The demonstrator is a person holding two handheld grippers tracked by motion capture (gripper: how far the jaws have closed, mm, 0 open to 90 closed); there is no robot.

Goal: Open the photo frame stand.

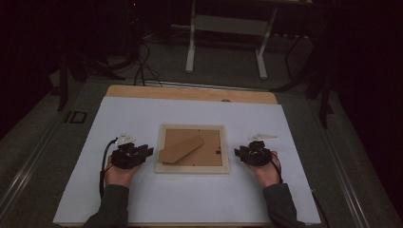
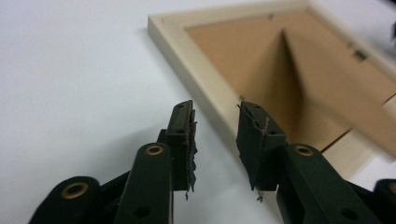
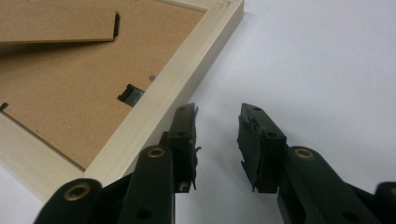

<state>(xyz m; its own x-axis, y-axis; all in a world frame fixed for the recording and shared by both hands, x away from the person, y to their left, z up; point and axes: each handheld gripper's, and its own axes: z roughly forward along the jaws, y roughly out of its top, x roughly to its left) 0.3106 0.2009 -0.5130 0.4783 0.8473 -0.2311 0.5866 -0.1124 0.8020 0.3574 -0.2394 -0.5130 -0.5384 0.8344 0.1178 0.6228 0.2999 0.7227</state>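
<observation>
a pale wooden picture frame (image 1: 192,148) lies face down at the centre of the white sheet (image 1: 190,114) that covers my wooden table (image 1: 190,93). its brown fibreboard backing (image 1: 209,152) faces up, and the brown fibreboard easel stand (image 1: 181,148) lies across that backing, running from about 8 o'clock toward 2 o'clock in the high view.

my left gripper (image 1: 148,151) sits at 9 o'clock of the frame, just beside its left rail and pointing at it, with my left hand (image 1: 119,173) behind it toward 6 o'clock. in the left gripper view my left gripper's jaws stand apart with nothing between them; the frame's pale rail (image 2: 205,84) passes just beyond the tips, from 11 o'clock down toward 5 o'clock, and i cannot tell whether the right-hand jaw touches it.

my right gripper (image 1: 237,152) sits at 3 o'clock of the frame, just beside its right rail and pointing at it, with my right hand (image 1: 267,172) behind it. in the right gripper view its jaws are also apart and empty. the left-hand jaw tip lies close against the outer edge of the frame's rail (image 3: 177,88), while the other jaw is over bare white sheet. a small black turn clip (image 3: 130,95) sits on the backing next to that rail, at about 10 o'clock from the jaw tips.
</observation>
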